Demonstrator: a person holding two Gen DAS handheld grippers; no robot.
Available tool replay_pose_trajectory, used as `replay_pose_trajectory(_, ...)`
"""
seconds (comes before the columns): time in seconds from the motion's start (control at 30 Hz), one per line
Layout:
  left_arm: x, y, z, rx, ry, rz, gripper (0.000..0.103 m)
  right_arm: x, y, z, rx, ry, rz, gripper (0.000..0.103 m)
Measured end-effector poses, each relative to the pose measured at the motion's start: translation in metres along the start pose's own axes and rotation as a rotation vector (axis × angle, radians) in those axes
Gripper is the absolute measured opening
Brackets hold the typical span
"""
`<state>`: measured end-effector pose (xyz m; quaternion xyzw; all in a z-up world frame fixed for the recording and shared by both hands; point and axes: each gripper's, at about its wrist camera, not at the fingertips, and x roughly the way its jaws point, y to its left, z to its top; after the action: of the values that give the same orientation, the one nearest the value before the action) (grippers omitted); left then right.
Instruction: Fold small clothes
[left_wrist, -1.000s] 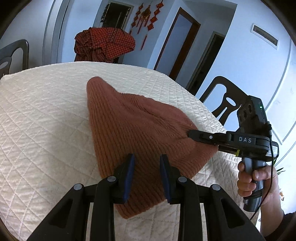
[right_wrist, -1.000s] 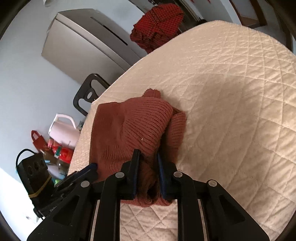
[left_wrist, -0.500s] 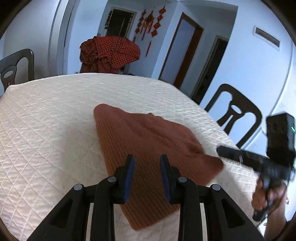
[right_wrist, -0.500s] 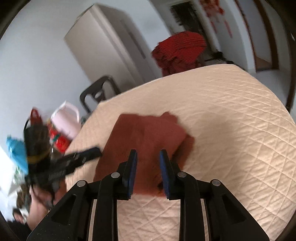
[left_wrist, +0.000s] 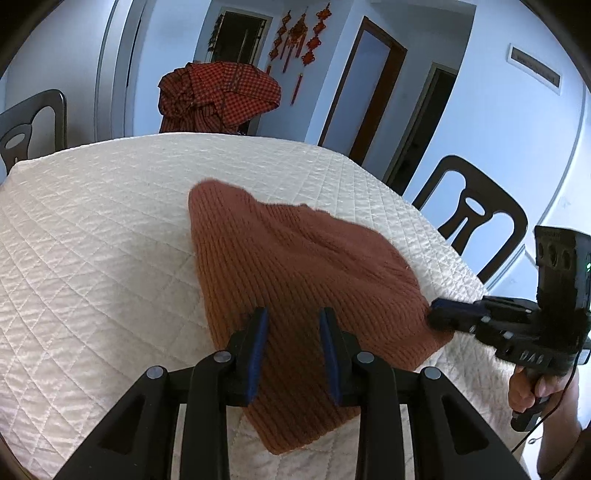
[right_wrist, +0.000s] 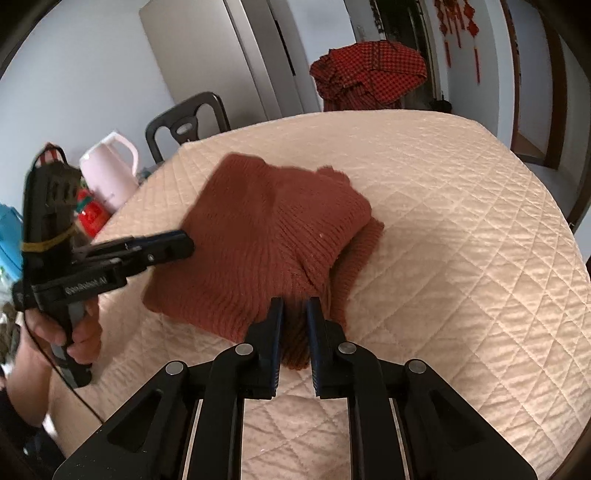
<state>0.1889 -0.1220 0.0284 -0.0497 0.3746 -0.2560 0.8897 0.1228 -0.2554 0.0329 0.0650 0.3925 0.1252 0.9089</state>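
A rust-brown knitted garment (left_wrist: 295, 273) lies folded on the quilted cream tablecloth (left_wrist: 92, 240). My left gripper (left_wrist: 293, 325) is open above its near part, jaws apart, nothing between them. My right gripper (right_wrist: 294, 314) is shut on the garment's near right corner (right_wrist: 293, 332); in the left wrist view it (left_wrist: 439, 317) meets the garment's right edge. In the right wrist view the garment (right_wrist: 266, 229) is folded over, with a lower layer (right_wrist: 358, 251) sticking out on its right. The left gripper (right_wrist: 177, 245) shows at the garment's left edge.
A chair draped with red checked cloth (left_wrist: 218, 96) stands beyond the table's far edge. A dark chair (left_wrist: 469, 221) stands on the right, another (left_wrist: 29, 125) at the far left. A pink kettle (right_wrist: 109, 173) and small items sit off the table's left side.
Half a second ago my right gripper was open and clear of the garment. It has come back to the right corner and shut on it. The left gripper has come closer over the garment.
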Motion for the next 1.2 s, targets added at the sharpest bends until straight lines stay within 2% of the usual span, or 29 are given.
replay_pose_trajectory(0.13, 0.004, 0.003, 0.024, -0.014, -0.032, 0.030, 0.036, 0.002, -0.002, 0.023, 0.027, -0.051, 0.013, 0.013)
replay_pose_trajectory(0.23, 0.024, 0.013, 0.042, -0.047, -0.024, 0.069, 0.036, 0.030, -0.005, 0.036, 0.045, -0.021, 0.027, 0.013)
replay_pose_trajectory(0.33, 0.047, 0.026, 0.042, -0.065, 0.030, 0.105, 0.036, 0.057, -0.020, 0.033, 0.064, 0.020, -0.030, 0.013)
replay_pose_trajectory(0.37, 0.055, 0.031, 0.038, -0.069, 0.062, 0.113, 0.036, 0.057, -0.028, 0.031, 0.098, 0.004, 0.001, 0.014)
replay_pose_trajectory(0.4, 0.057, 0.034, 0.034, -0.066, 0.060, 0.103, 0.038, 0.055, -0.035, 0.030, 0.135, 0.007, 0.032, 0.014)
replay_pose_trajectory(0.47, 0.053, 0.035, 0.030, -0.061, 0.040, 0.094, 0.039, 0.050, -0.036, 0.031, 0.137, 0.007, 0.030, 0.014)
replay_pose_trajectory(0.57, 0.048, 0.036, 0.042, -0.075, 0.022, 0.073, 0.039, 0.042, -0.032, 0.041, 0.131, -0.028, 0.037, 0.015)
replay_pose_trajectory(0.63, 0.050, 0.034, 0.052, -0.052, 0.000, 0.108, 0.039, 0.045, -0.035, 0.052, 0.131, -0.039, 0.031, 0.016)
replay_pose_trajectory(0.7, 0.057, 0.035, 0.058, -0.042, 0.006, 0.137, 0.039, 0.056, -0.038, 0.058, 0.129, -0.021, 0.004, 0.016)
replay_pose_trajectory(0.77, 0.076, 0.043, 0.059, -0.064, 0.062, 0.166, 0.039, 0.076, -0.046, 0.058, 0.144, 0.034, -0.040, 0.016)
replay_pose_trajectory(0.8, 0.085, 0.045, 0.057, -0.062, 0.093, 0.174, 0.042, 0.084, -0.051, 0.056, 0.147, 0.056, -0.061, 0.016)
replay_pose_trajectory(0.83, 0.086, 0.043, 0.054, -0.044, 0.078, 0.182, 0.044, 0.085, -0.056, 0.052, 0.158, 0.045, -0.045, 0.016)
replay_pose_trajectory(0.87, 0.086, 0.041, 0.052, -0.027, 0.071, 0.186, 0.045, 0.083, -0.059, 0.052, 0.178, 0.041, -0.028, 0.016)
replay_pose_trajectory(1.0, 0.071, 0.038, 0.049, -0.044, 0.070, 0.167, 0.045, 0.062, -0.060, 0.047, 0.185, 0.023, -0.047, 0.017)
replay_pose_trajectory(1.2, 0.014, 0.014, 0.032, 0.017, -0.001, 0.119, 0.045, 0.005, -0.017, 0.030, 0.065, -0.060, 0.006, 0.017)
